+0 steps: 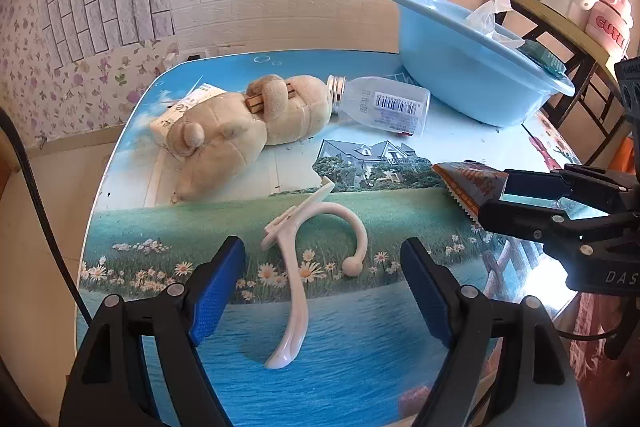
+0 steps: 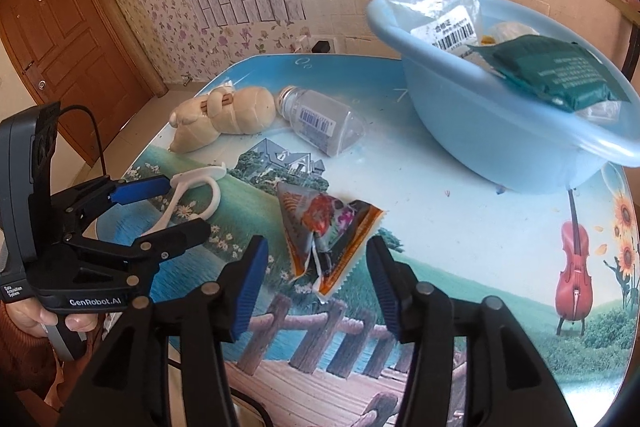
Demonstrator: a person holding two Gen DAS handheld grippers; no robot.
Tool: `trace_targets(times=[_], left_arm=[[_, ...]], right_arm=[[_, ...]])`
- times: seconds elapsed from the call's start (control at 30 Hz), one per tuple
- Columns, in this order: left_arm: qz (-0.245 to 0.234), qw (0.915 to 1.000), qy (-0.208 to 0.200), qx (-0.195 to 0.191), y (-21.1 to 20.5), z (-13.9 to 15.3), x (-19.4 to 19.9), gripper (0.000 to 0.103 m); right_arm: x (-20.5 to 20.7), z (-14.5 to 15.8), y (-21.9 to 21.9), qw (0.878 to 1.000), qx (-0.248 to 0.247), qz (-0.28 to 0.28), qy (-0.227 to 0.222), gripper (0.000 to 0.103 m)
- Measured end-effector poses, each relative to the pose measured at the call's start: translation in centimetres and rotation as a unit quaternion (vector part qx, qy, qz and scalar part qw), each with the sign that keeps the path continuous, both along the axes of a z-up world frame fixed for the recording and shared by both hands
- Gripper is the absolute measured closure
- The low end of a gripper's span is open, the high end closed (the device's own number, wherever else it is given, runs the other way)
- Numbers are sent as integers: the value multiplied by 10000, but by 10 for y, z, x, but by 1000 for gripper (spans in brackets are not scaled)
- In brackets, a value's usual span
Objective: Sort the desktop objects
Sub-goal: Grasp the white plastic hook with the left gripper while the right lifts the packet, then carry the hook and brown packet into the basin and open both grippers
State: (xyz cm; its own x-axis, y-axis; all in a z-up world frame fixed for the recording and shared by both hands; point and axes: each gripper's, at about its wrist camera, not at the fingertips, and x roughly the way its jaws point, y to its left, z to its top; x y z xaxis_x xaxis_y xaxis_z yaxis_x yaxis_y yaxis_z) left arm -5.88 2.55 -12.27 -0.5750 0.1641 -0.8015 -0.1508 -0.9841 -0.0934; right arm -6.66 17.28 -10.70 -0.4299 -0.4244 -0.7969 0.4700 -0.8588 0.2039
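A white plastic hook (image 1: 296,279) lies flat on the picture-printed table (image 1: 360,347), between the pads of my left gripper (image 1: 322,259), which is open and does not touch it. The right wrist view shows that left gripper (image 2: 188,205) astride the hook (image 2: 180,195). A crumpled orange snack packet (image 2: 324,227) lies between the fingers of my right gripper (image 2: 316,247), whose jaws stand open with the pads clear of it. From the left wrist view the right gripper (image 1: 494,197) sits over the packet (image 1: 468,183). Farther back lie a beige plush toy (image 1: 240,131) and a clear bottle (image 1: 384,105).
A light blue basin (image 2: 480,119) stands at the back right, holding a green packet (image 2: 560,75) and a clear bag (image 2: 444,11). A shelf (image 1: 560,11) with rolls and jars stands behind it. A person's hand (image 2: 40,315) grips the left tool. A wooden door (image 2: 60,47) is at the far left.
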Motion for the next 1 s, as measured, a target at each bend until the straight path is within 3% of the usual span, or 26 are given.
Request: trace_targets(times=[0.2, 0.27, 0.3, 0.33, 0.43, 0.63, 1.0], left_arm=[[-23, 9995, 234, -197, 9, -4, -6, 24], [-2, 9988, 362, -322, 10, -3, -5, 49], [-1, 9990, 349, -267, 8, -2, -6, 49], [7, 9992, 346, -210, 6, -2, -7, 49], [48, 9993, 321, -184, 2, -2, -8, 49], [115, 9987, 480, -126, -4, 14, -2, 49], [34, 9941, 1086, -37, 3, 72, 3, 49]], right_arm=[[-6, -7, -10, 9999, 123, -39, 16, 52], [-6, -7, -11, 9999, 123, -18, 60, 52], [-6, -7, -11, 9999, 144, -8, 84, 55], [-6, -7, -9, 9997, 197, -33, 129, 69], [-7, -5, -2, 9999, 11, -100, 109, 73], [2, 9, 3, 9995, -119, -23, 293, 74], [24, 67, 19, 9930, -613, 42, 1004, 75]])
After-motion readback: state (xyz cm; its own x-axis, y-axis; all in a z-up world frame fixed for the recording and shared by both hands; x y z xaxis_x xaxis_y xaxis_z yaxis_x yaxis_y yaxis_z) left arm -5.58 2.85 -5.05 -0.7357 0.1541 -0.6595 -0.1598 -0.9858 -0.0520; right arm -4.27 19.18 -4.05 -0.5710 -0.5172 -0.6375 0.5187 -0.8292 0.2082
